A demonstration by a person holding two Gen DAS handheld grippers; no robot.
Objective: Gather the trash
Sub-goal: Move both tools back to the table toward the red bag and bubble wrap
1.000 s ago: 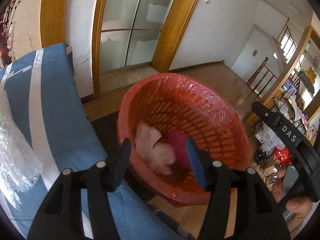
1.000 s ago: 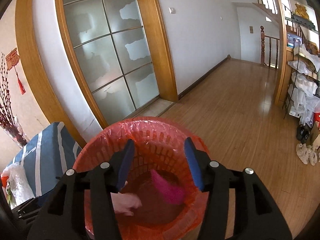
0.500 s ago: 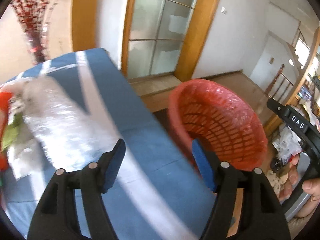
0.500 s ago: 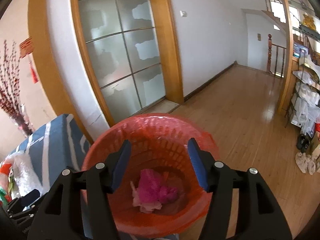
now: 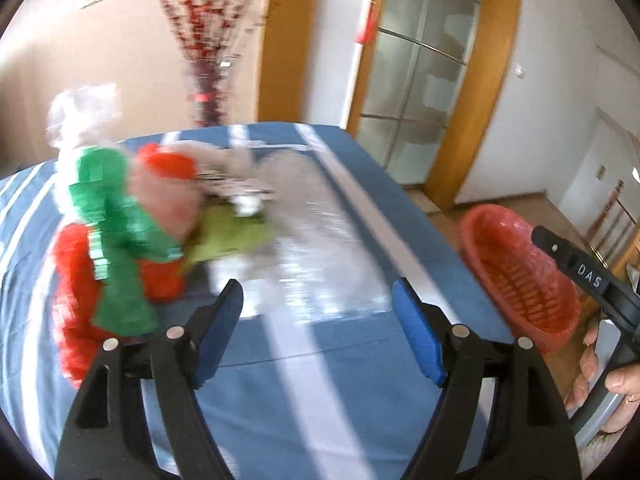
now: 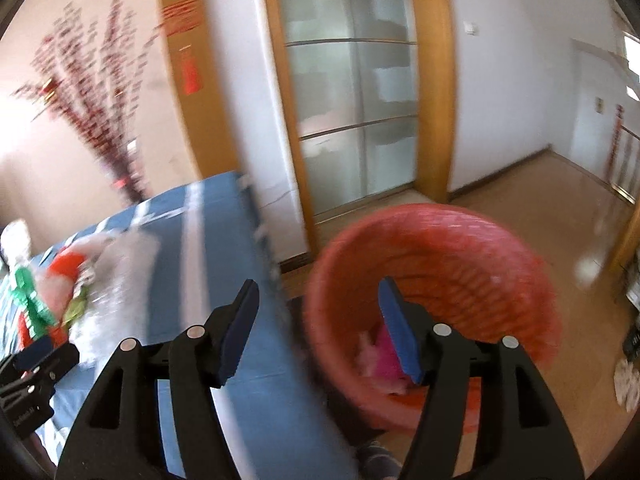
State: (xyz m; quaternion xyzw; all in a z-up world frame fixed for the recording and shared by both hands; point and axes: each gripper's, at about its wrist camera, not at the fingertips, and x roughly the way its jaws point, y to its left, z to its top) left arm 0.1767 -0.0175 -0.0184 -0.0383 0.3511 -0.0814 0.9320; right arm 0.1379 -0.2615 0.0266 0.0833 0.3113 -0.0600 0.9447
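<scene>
A red basket [image 6: 440, 292] stands on the floor beside the blue striped table [image 5: 304, 392]; pink and pale trash [image 6: 380, 360] lies in it. It also shows at the right in the left wrist view [image 5: 516, 276]. A blurred trash pile lies on the table: clear bubble wrap [image 5: 312, 248], green wrapper [image 5: 116, 232], red bag [image 5: 72, 304]. My left gripper [image 5: 318, 316] is open and empty over the table, just short of the bubble wrap. My right gripper [image 6: 318, 316] is open and empty between table edge and basket.
A vase of red branches [image 5: 208, 80] stands behind the table. A frosted glass door with a wooden frame [image 6: 352, 112] is beyond the basket. Wooden floor [image 6: 560, 208] stretches to the right. My right gripper's handle and hand [image 5: 600, 320] show in the left wrist view.
Both grippers have swung left, away from the basket and toward the table. The trash pile has come into the left wrist view. Both stay open and empty.
</scene>
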